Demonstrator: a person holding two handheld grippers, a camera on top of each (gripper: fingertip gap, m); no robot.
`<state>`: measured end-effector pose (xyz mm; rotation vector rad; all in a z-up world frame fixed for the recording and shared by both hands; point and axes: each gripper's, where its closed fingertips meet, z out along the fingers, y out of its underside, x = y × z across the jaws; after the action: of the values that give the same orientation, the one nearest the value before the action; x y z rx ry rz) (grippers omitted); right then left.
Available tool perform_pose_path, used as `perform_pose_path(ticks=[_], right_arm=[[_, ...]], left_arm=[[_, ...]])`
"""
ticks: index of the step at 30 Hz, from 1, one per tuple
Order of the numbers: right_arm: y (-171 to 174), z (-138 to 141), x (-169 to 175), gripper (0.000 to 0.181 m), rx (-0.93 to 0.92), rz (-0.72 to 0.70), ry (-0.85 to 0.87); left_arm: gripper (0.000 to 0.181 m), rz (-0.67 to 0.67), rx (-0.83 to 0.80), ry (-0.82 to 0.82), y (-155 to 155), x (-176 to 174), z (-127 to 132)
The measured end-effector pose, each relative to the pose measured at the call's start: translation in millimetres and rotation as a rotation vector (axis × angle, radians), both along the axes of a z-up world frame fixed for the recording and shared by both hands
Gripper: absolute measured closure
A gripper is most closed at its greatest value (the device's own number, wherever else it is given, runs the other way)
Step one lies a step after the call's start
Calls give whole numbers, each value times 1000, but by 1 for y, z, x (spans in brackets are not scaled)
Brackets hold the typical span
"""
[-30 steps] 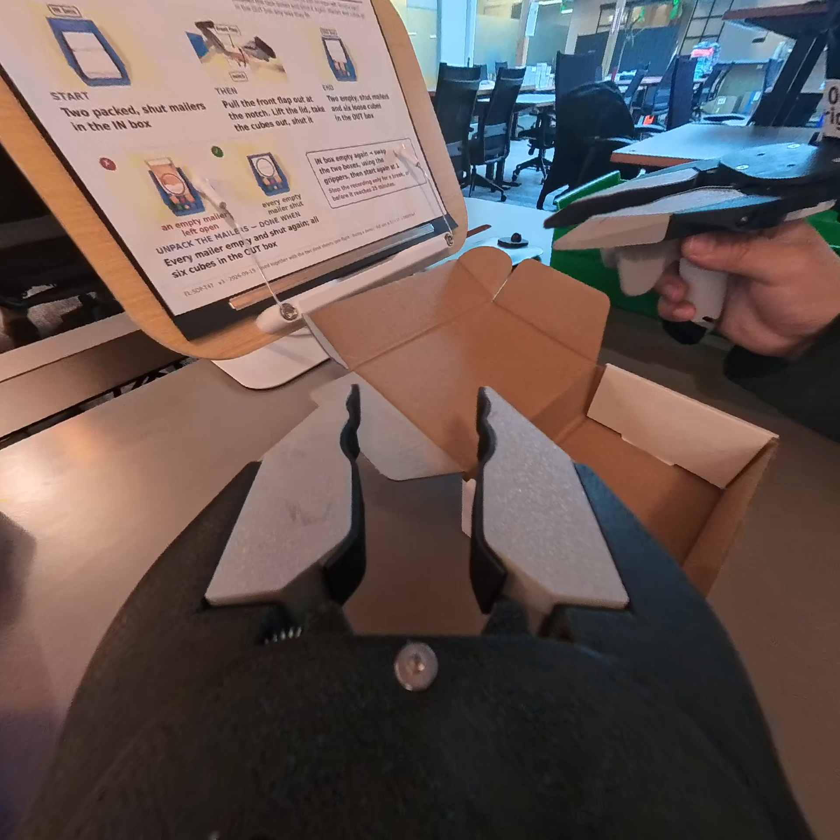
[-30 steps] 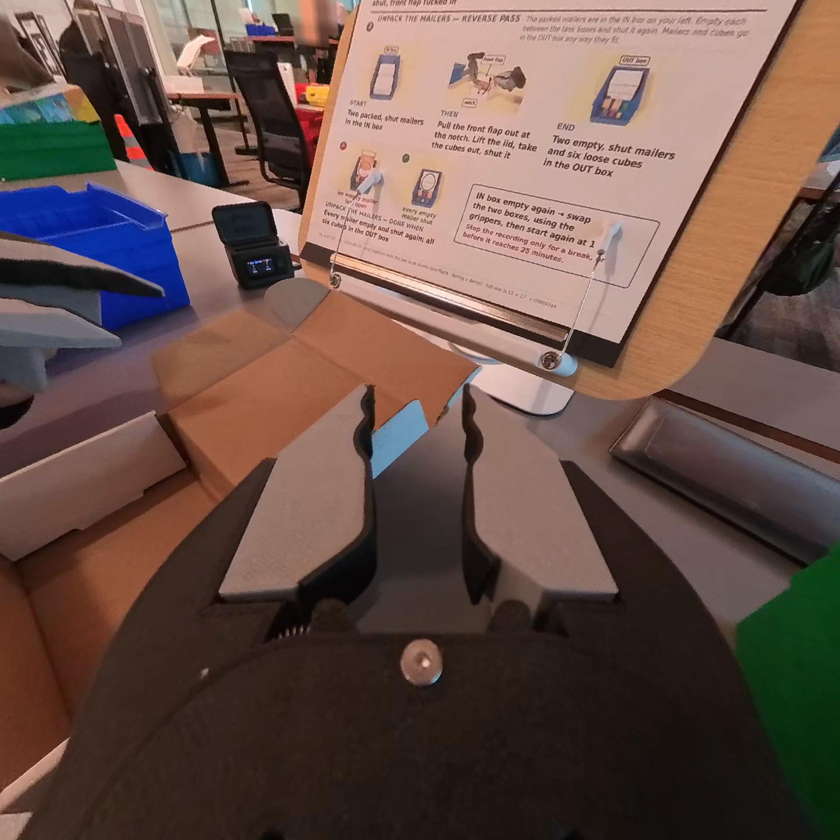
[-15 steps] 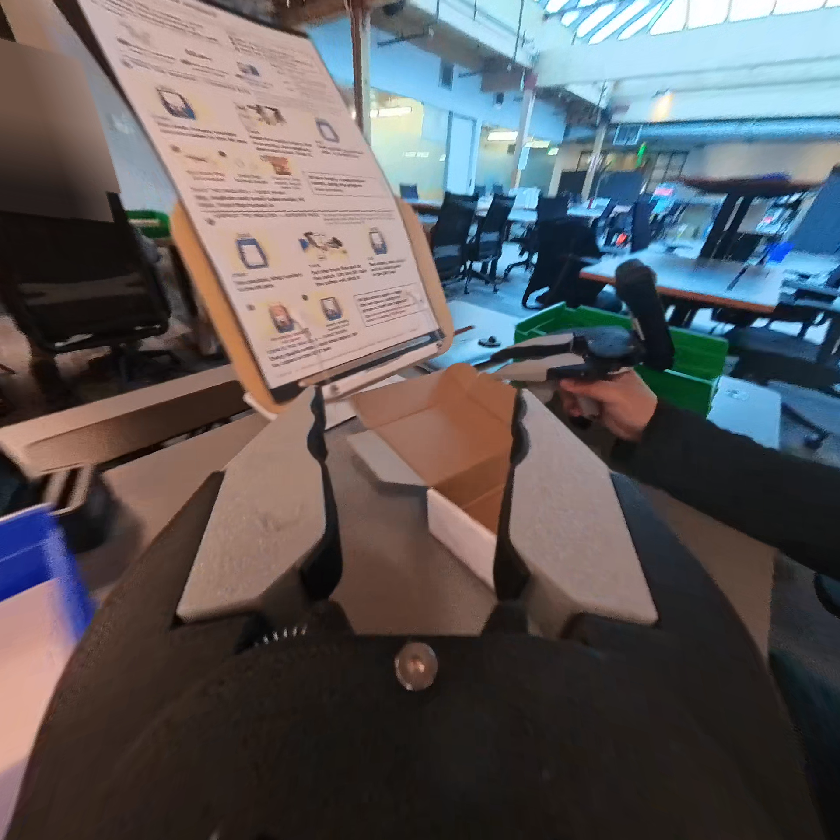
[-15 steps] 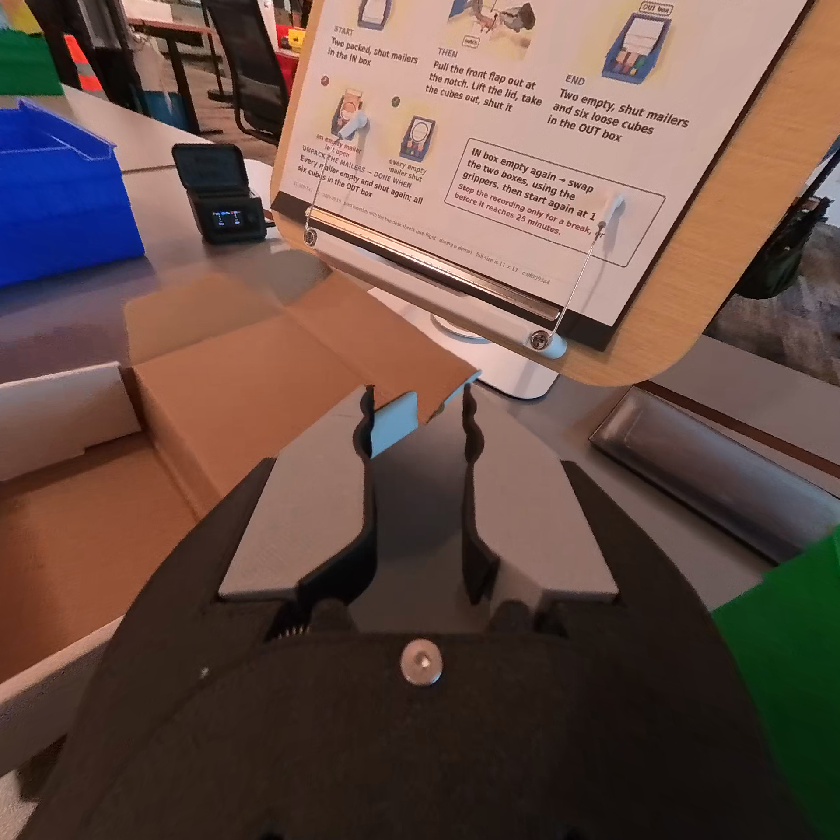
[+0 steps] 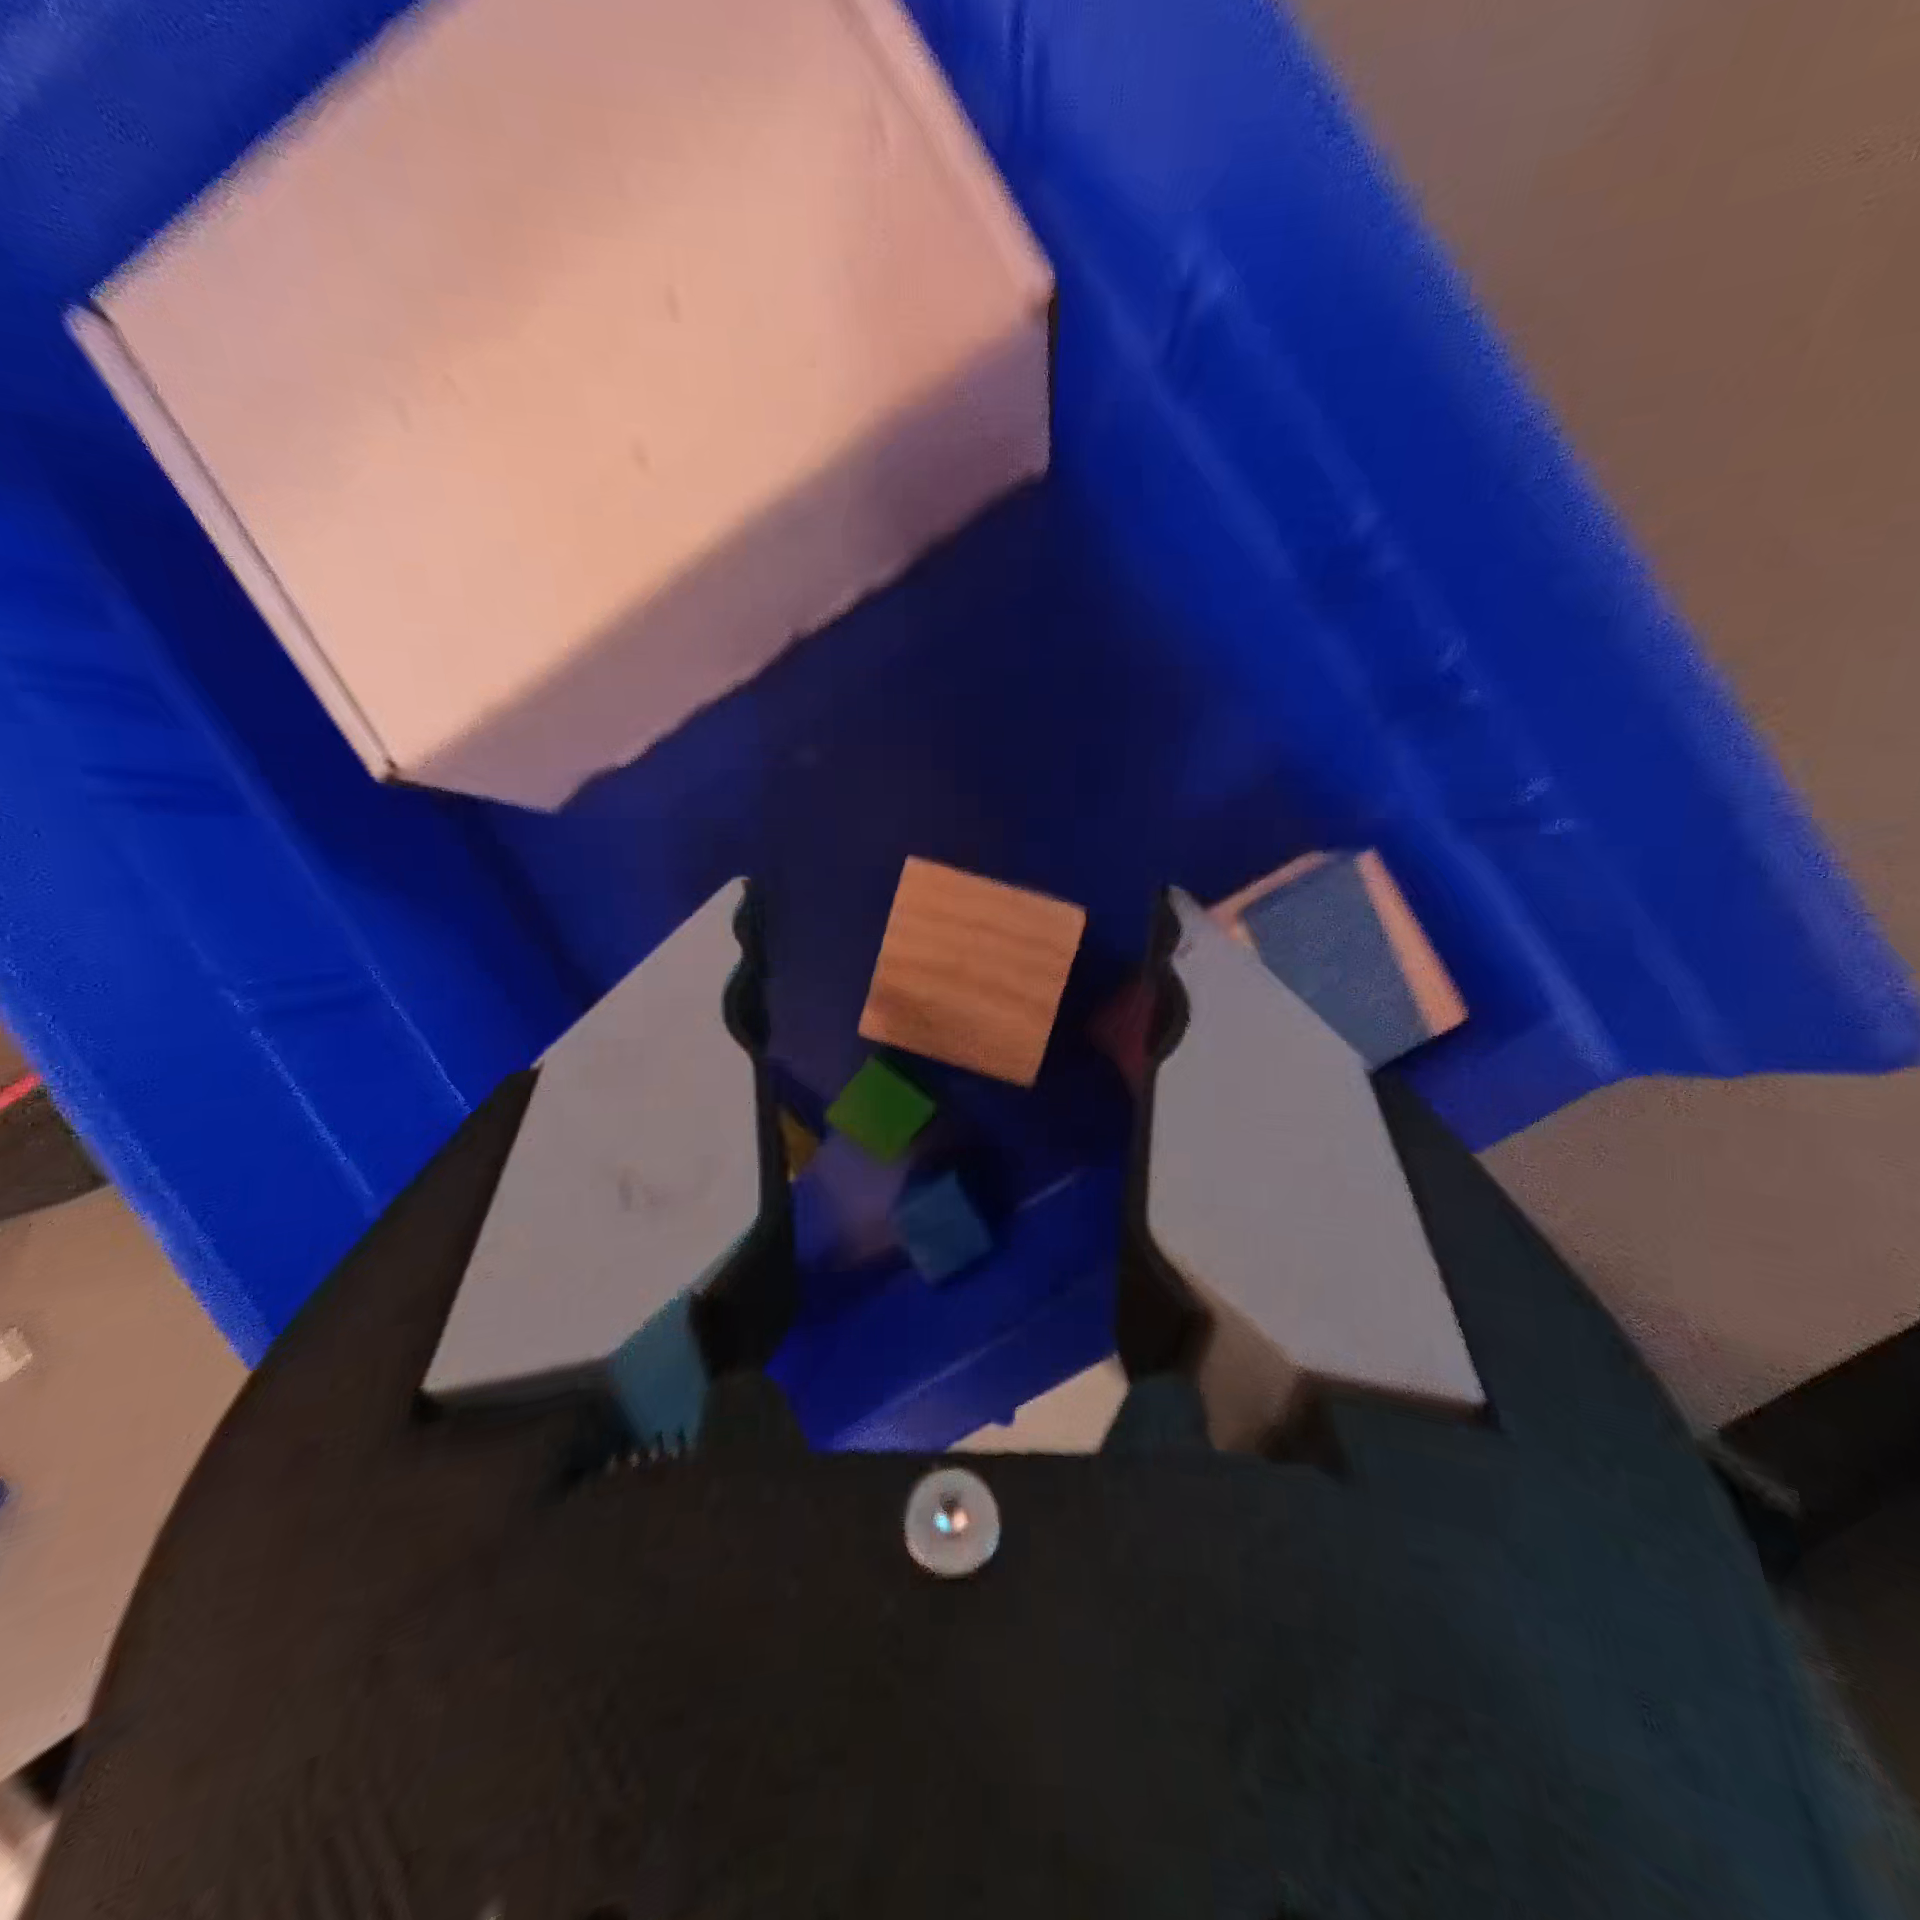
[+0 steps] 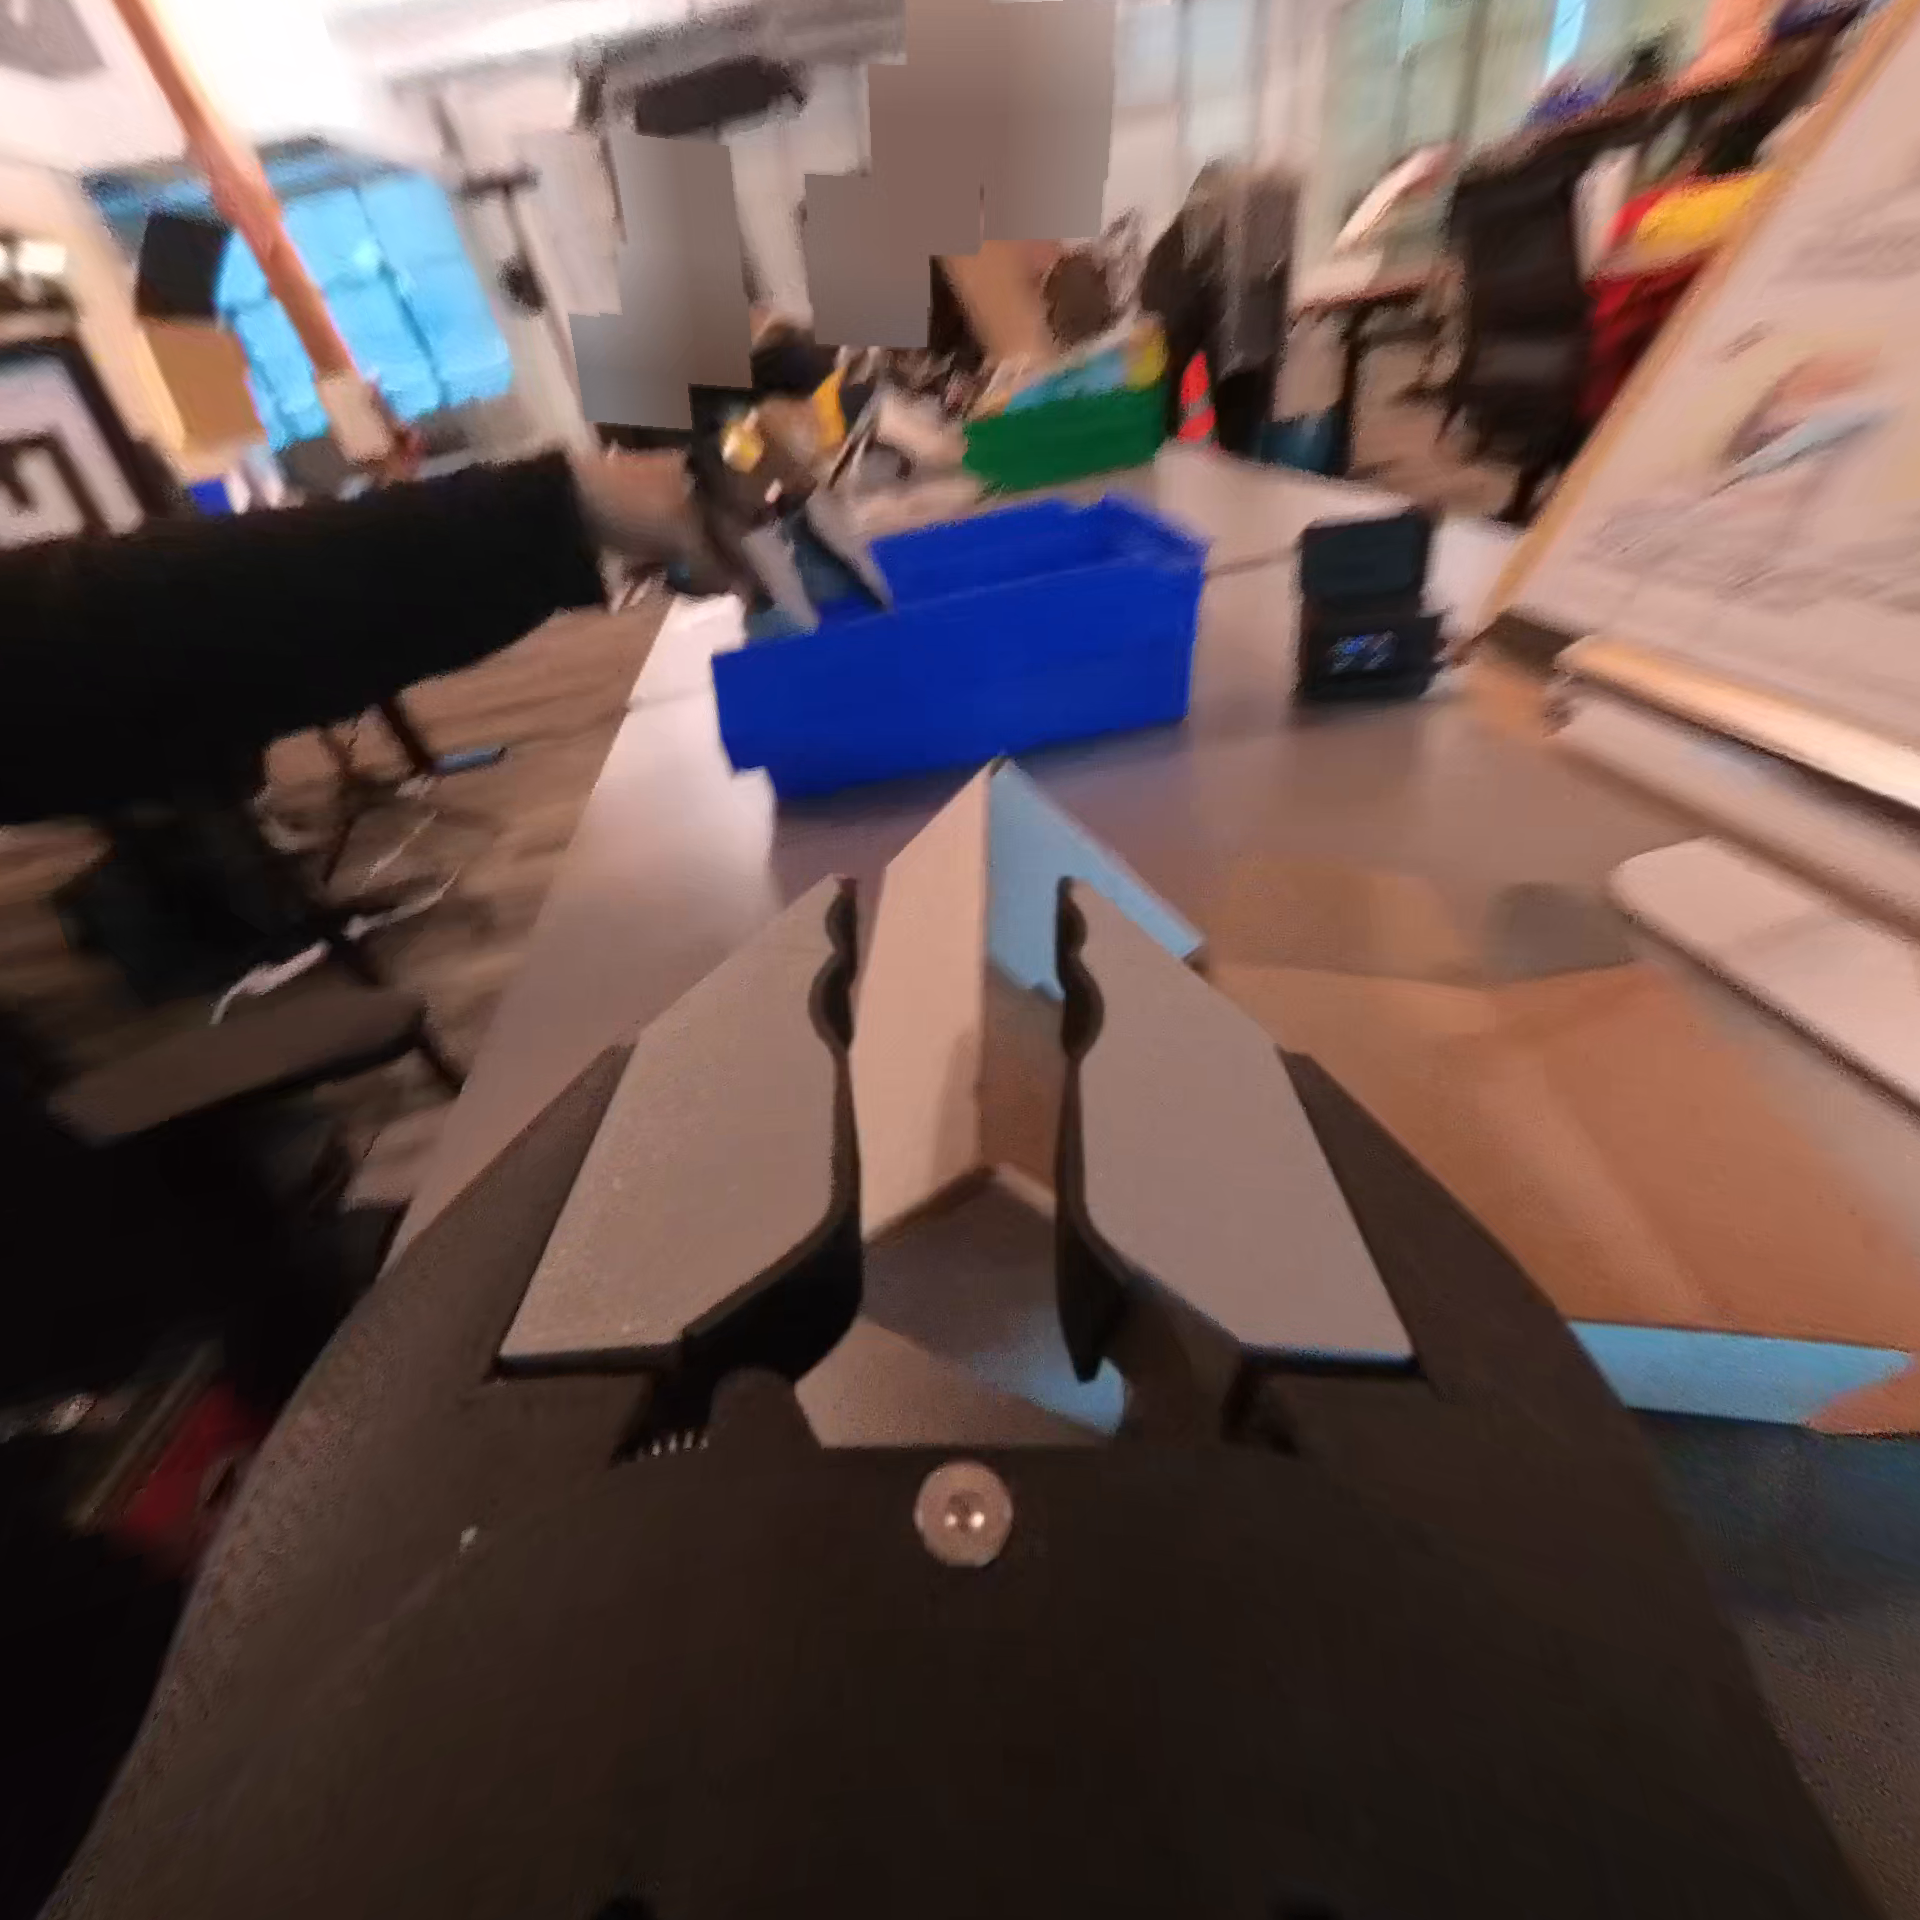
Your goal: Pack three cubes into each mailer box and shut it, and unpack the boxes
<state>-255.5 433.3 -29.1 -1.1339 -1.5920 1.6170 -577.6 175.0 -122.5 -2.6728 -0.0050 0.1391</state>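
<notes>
In the left wrist view, my left gripper is open and empty, pointing down into a blue bin. A shut white mailer box lies at the bin's far end. Loose cubes lie below the fingers: a wooden one, a green one, a blue one and a pale blue one to the right. In the blurred right wrist view, my right gripper is open and empty over a corner of the open mailer box, whose white wall stands between the fingers. The left gripper shows far off over the bin.
A black device stands on the grey table right of the bin. The instruction board leans at the right edge. A person's dark sleeve reaches in from the left. Office furniture lies blurred behind. Some 45 cm of space lies between my two pairs of fingers.
My left gripper swung left from the open mailer to above the blue bin, tilted down and opened wider. My right gripper turned left, from the board toward the bin.
</notes>
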Motion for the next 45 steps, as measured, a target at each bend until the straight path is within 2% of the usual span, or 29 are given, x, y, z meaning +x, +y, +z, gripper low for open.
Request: perform_pose_path(ticks=[2, 4, 5, 7, 9, 11, 12, 16, 19, 22, 25, 27, 30, 33, 37, 41, 45], right_arm=[[-13, -23, -4, 135, 74, 39, -113], [-18, -42, -7, 125, 158, 39, -182], [-21, -47, -7, 128, 174, 54, -197], [-29, -51, -1, 146, 199, 115, -213], [-38, -55, 8, 158, 242, 181, -215], [-50, -61, 22, 175, 294, 278, -229], [-57, -66, 30, 178, 320, 325, -248], [-67, -102, 47, 178, 466, 417, -379], [-69, -103, 50, 178, 468, 426, -399], [-67, -104, 53, 179, 472, 432, -403], [-67, -104, 54, 179, 467, 434, -407], [-67, -104, 54, 179, 464, 434, -406], [-68, -105, 57, 180, 464, 445, -405], [-67, -104, 59, 180, 464, 451, -400], [-65, -104, 62, 181, 461, 452, -394], [-65, -105, 62, 181, 465, 457, -406], [-65, -106, 63, 181, 458, 459, -417]], left_arm=[[106, -41, -117, 27, -11, -3, -17], [115, -89, -190, 29, -18, -1, -27], [119, -120, -220, 14, -20, 3, -30], [137, -143, -258, 42, -23, -1, -32], [138, -179, -279, 24, -27, 3, -30], [138, -163, -267, 62, -27, -5, -24], [138, -150, -250, 84, -26, -10, -20], [138, -93, -146, 172, -21, -28, 5], [138, -65, -46, 280, -11, -32, 38], [138, -127, 157, 276, 20, 6, 88], [139, -283, 356, 174, 64, 85, 135], [139, -401, 377, 167, 93, 138, 145], [139, -543, 321, 134, 141, 216, 125], [139, -648, 235, 80, 187, 280, 84], [139, -640, 91, 127, 226, 301, 28], [139, -630, 81, 56, 243, 325, 5], [139, -587, 19, 56, 249, 325, -14]])
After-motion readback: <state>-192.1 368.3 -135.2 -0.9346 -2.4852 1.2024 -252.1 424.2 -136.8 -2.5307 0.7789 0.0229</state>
